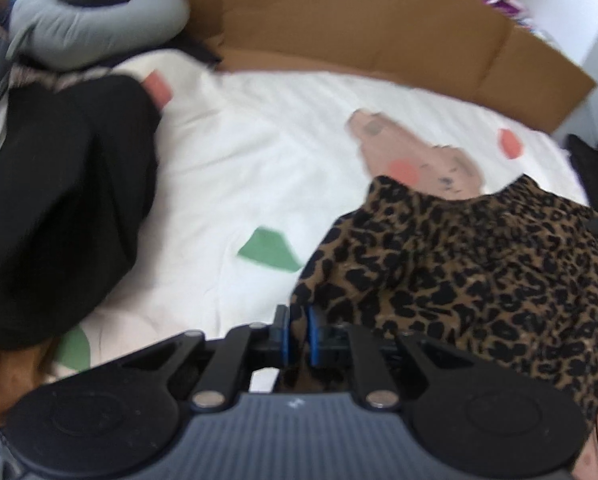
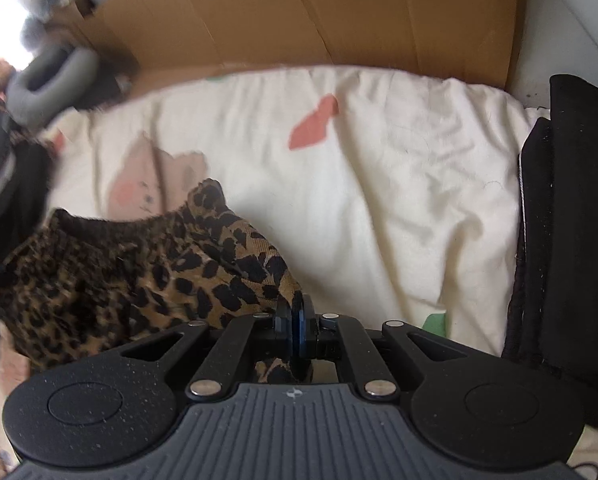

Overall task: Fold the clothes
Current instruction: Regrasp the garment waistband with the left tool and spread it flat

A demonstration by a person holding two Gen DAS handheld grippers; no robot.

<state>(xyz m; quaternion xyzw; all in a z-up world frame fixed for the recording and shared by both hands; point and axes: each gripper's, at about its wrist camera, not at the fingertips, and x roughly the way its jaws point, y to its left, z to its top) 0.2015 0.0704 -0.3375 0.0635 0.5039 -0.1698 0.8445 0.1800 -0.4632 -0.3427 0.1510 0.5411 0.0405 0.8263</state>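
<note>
Left tool, right tool: black linkage arms, blue pads, silver rivets, ribbed grey housing.

A bed covered in a cream quilt printed with pink, coral and green patches carries everything. A crumpled leopard-print garment lies at four o'clock, a heap of black clothing at nine, and a folded black stack at the quilt's right edge.
</note>
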